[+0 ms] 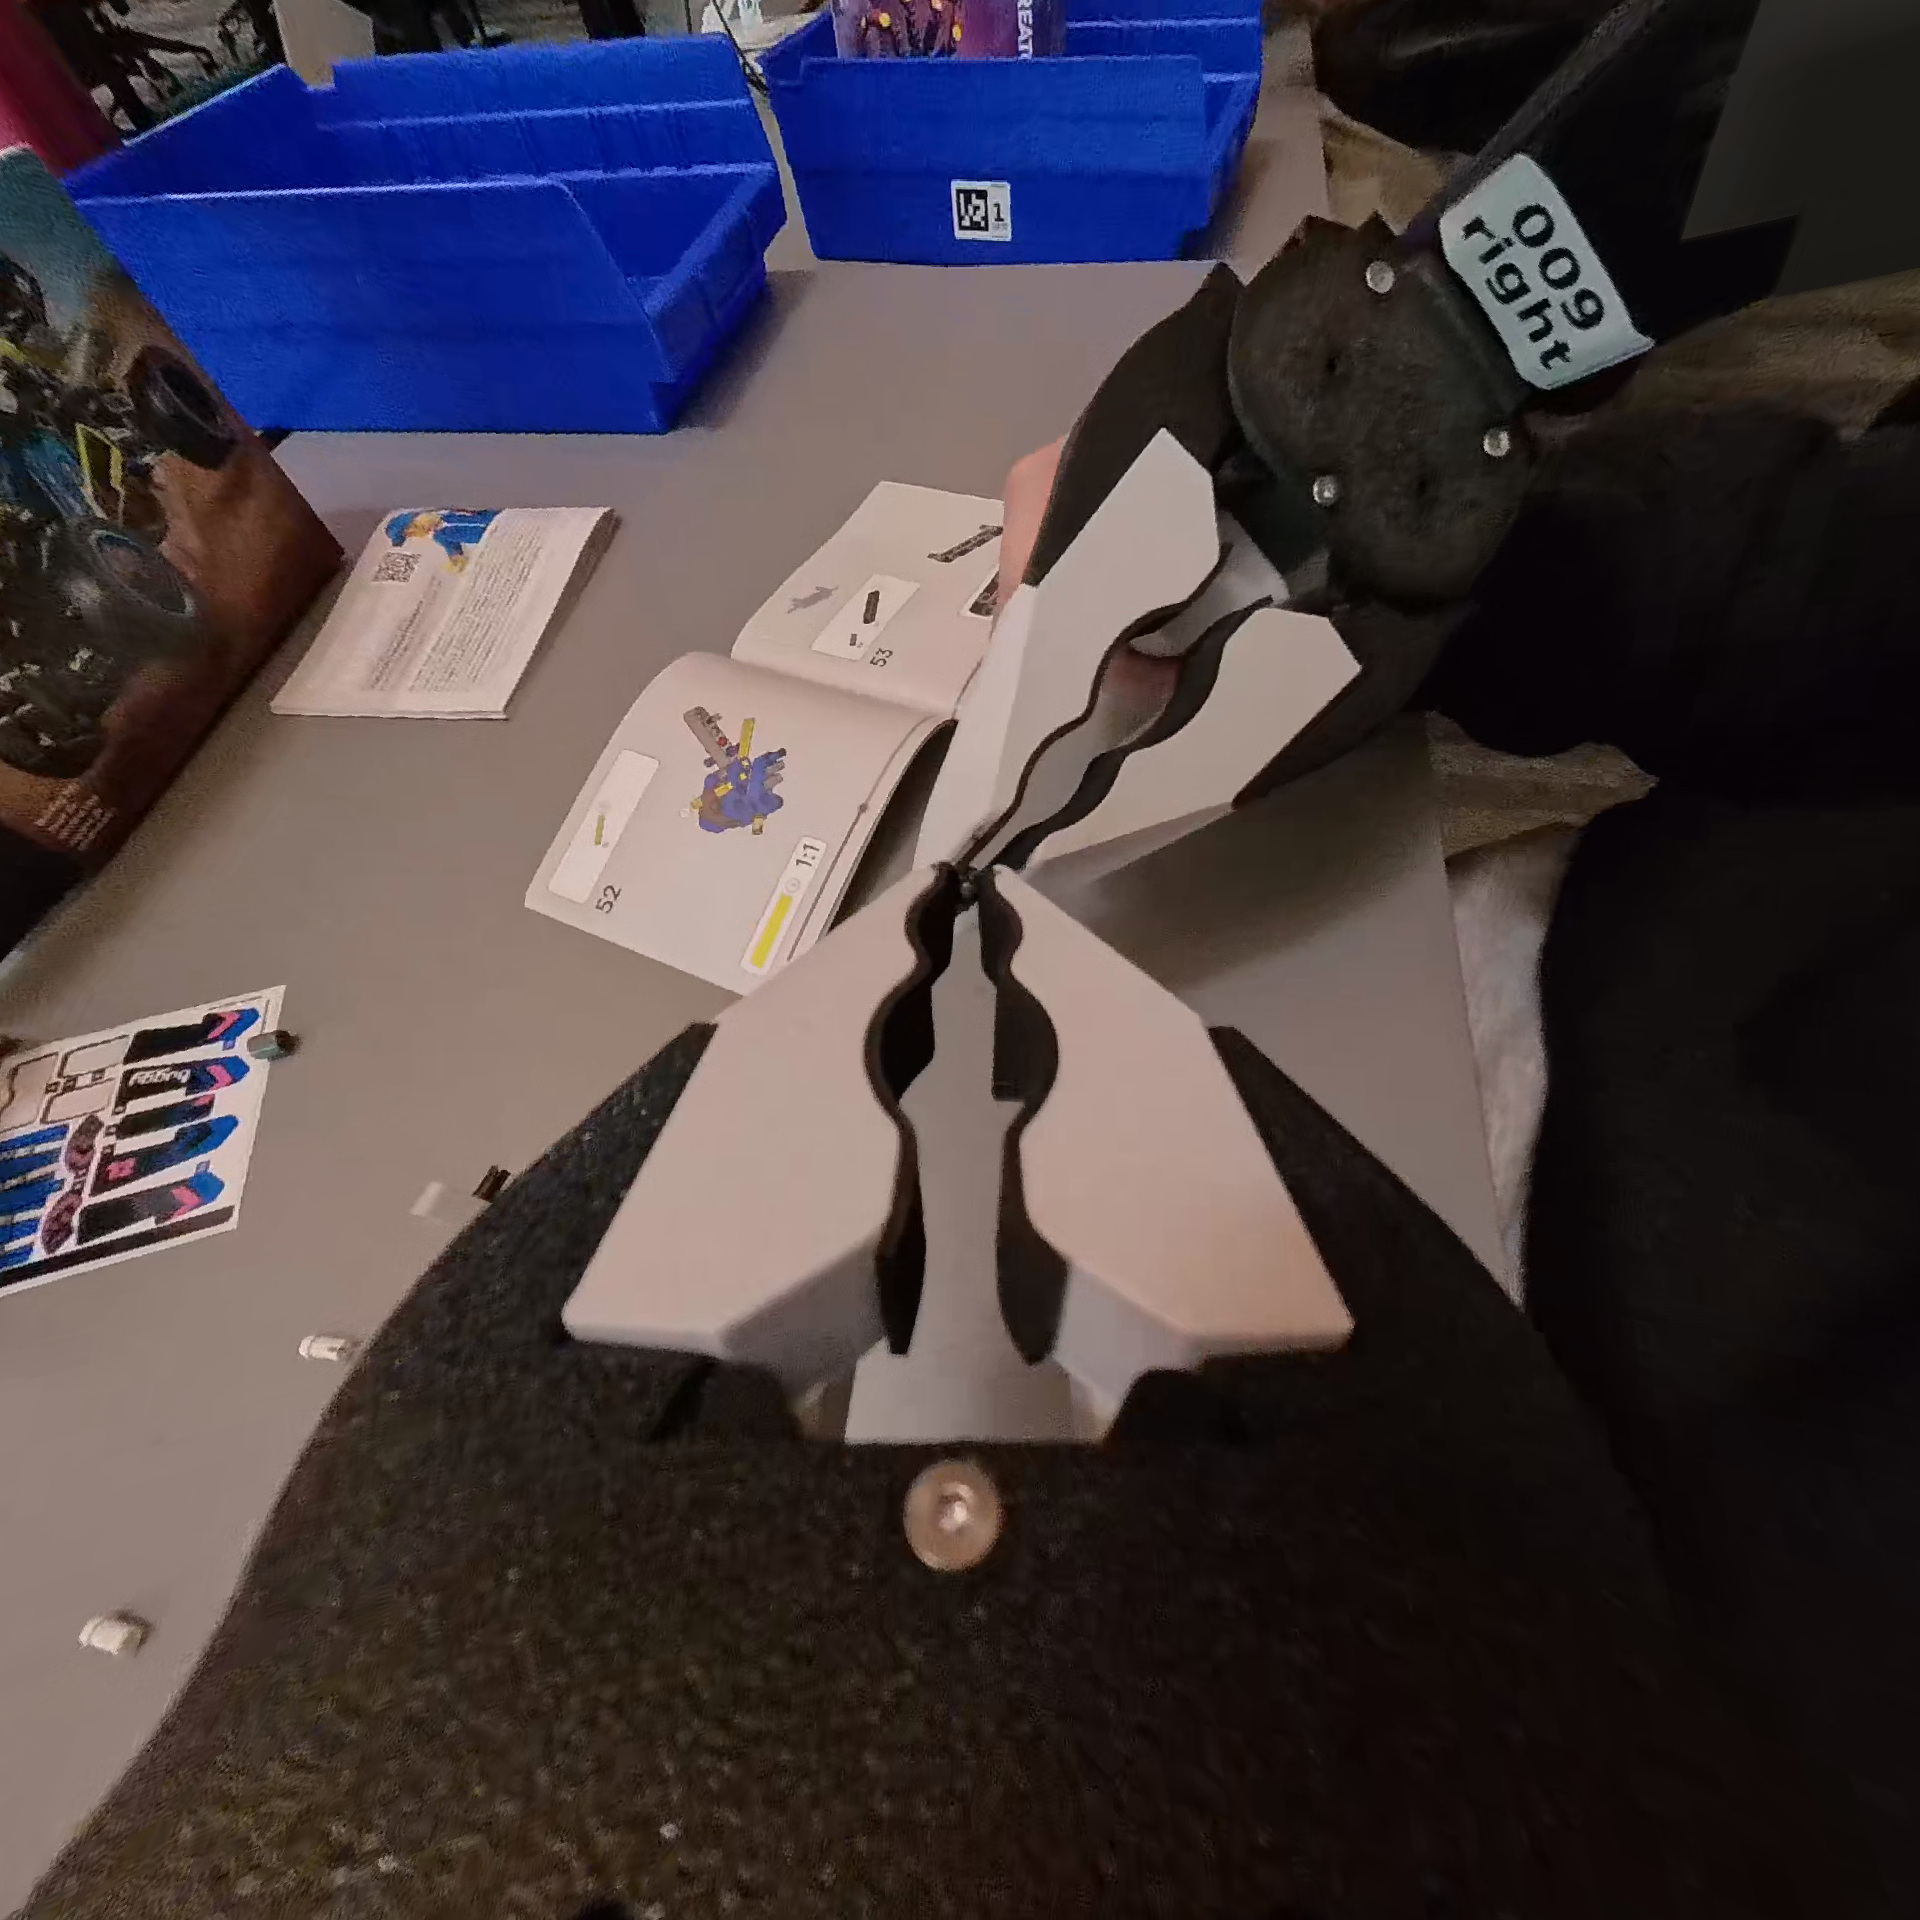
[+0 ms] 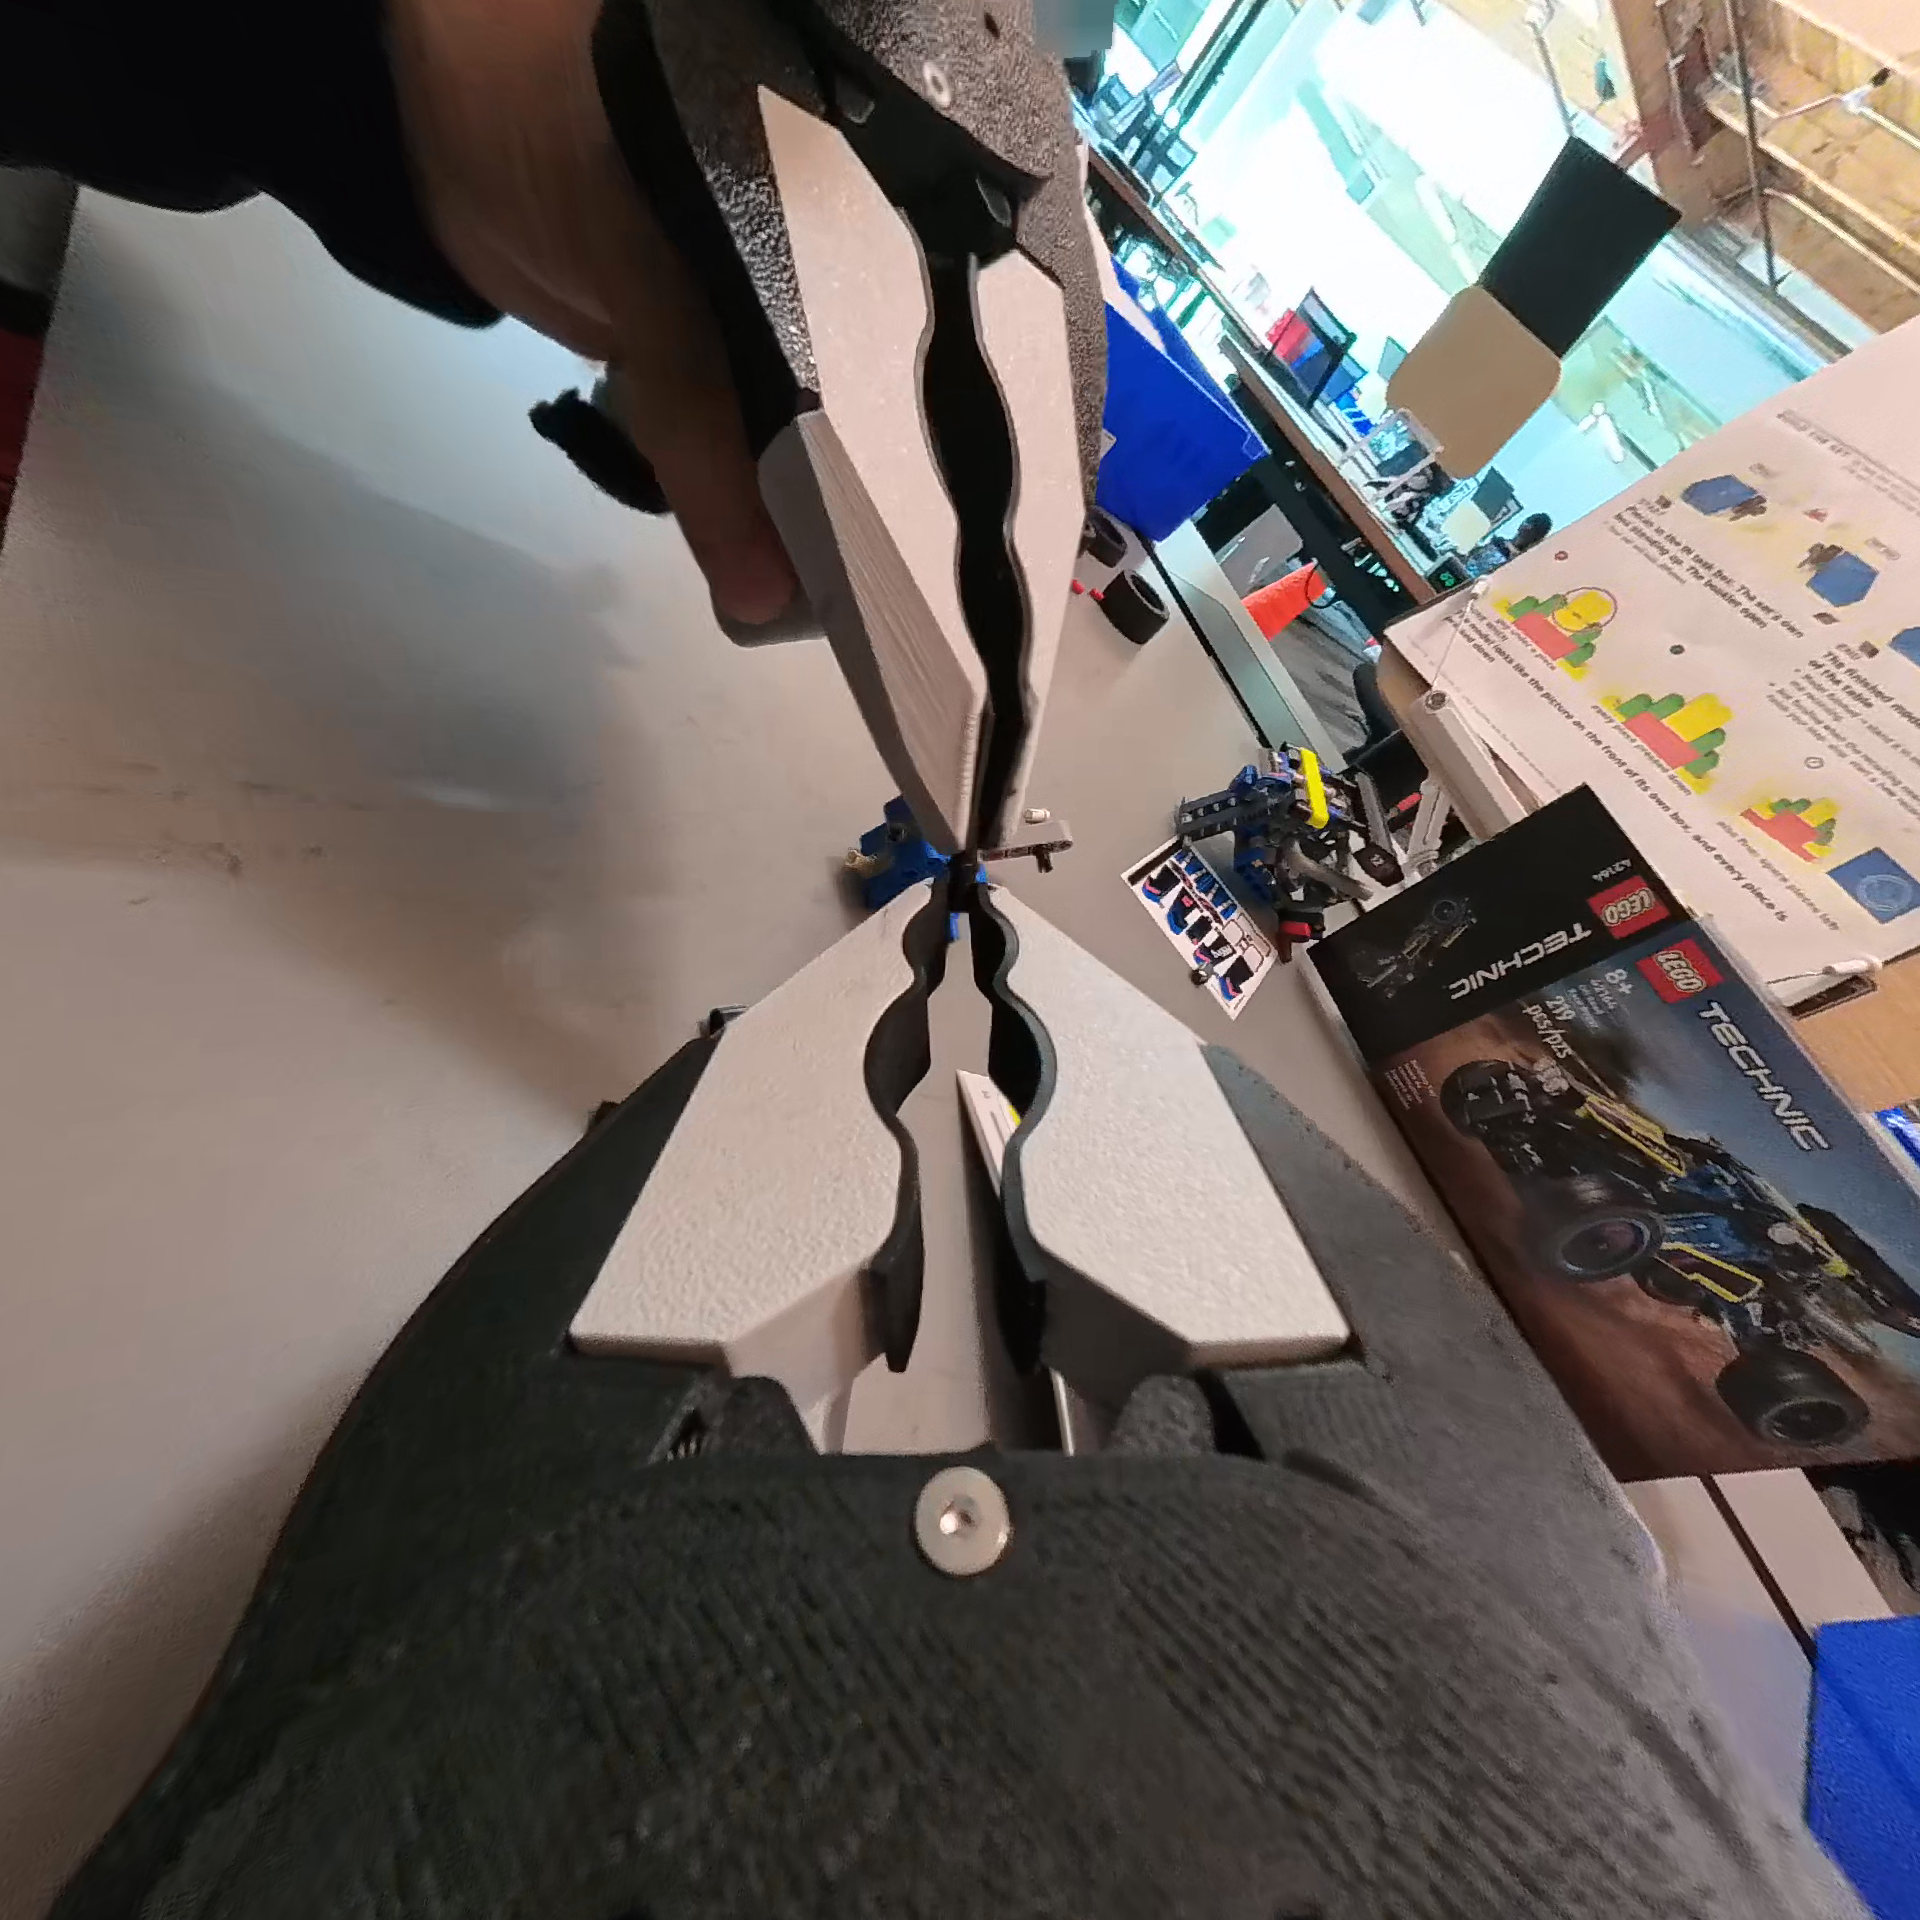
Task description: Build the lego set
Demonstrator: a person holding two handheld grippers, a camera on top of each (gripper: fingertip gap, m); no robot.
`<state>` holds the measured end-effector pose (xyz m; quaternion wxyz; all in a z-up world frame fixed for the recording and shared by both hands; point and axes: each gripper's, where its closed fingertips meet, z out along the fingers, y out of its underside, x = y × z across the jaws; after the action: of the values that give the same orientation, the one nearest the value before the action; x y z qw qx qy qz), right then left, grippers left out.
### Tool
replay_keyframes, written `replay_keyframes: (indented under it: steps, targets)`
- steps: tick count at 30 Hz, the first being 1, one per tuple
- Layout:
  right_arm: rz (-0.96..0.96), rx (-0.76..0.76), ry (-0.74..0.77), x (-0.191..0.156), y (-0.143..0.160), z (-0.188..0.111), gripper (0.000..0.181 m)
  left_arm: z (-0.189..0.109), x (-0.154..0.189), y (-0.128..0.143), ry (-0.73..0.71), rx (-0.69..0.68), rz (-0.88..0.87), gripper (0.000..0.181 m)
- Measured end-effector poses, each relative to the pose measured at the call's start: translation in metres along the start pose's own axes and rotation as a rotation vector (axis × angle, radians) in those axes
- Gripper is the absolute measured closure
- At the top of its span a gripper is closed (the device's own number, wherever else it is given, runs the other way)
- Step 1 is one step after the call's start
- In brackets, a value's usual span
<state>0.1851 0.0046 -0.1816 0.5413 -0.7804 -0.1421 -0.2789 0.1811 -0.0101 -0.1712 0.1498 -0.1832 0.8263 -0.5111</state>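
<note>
Grippers tip to tip above the table (image 1: pixel 468 831): left gripper (image 1: pixel 961 883) and right gripper (image 2: pixel 966 883), jaws pinched narrow on one small black piece (image 2: pixel 968 868).

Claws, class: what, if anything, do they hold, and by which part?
Left claw and right claw meet tip to tip, both pinching a tiny dark piece at their tips; its gripped part cannot be told.

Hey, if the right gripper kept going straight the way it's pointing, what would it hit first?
The left gripper. The right gripper meets it tip to tip, both shut on a small dark piece, so there is next to no free path. Beyond lie blue lego parts on the table; depth there is unclear.
</note>
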Motion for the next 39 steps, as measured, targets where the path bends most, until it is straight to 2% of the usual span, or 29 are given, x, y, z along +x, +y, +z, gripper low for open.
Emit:
replay_keyframes:
  steps: [3,6,10,13,17,25,26,28,30,35,39]
  targets:
    - [0.016,-0.001,-0.017,0.000,0.003,0.001,0.179,0.002,-0.001,0.001,0.014,-0.022,-0.022,0.180]
    - [0.049,-0.034,-0.114,-0.006,0.012,0.000,0.177,0.007,-0.001,0.010,0.023,-0.088,0.010,0.180]
    - [0.200,-0.107,-0.265,-0.012,0.030,-0.003,0.150,0.008,-0.012,0.018,-0.026,-0.187,0.084,0.180]
    - [0.279,-0.149,-0.346,-0.020,0.043,-0.002,0.144,0.007,-0.016,0.015,-0.009,-0.194,0.065,0.180]
    - [0.281,-0.224,-0.422,-0.029,0.057,0.001,0.154,0.007,-0.015,0.019,0.056,-0.225,0.037,0.180]
    - [0.267,-0.211,-0.501,-0.039,0.056,-0.001,0.181,0.016,-0.004,0.039,0.161,-0.365,0.033,0.180]
    - [0.264,-0.211,-0.493,-0.038,0.056,-0.001,0.180,0.017,-0.001,0.042,0.176,-0.395,0.041,0.180]
    - [0.250,-0.208,-0.449,-0.033,0.057,0.000,0.167,0.017,0.001,0.050,0.179,-0.466,0.082,0.180]
    - [0.234,-0.181,-0.502,-0.040,0.052,-0.005,0.162,0.016,0.001,0.053,0.174,-0.507,0.120,0.180]
    - [0.199,-0.152,-0.549,-0.049,0.040,-0.005,0.151,0.018,0.009,0.049,0.213,-0.494,0.127,0.180]
    - [0.154,-0.151,-0.595,-0.054,0.041,-0.011,0.163,0.017,0.016,0.049,0.226,-0.476,0.126,0.180]
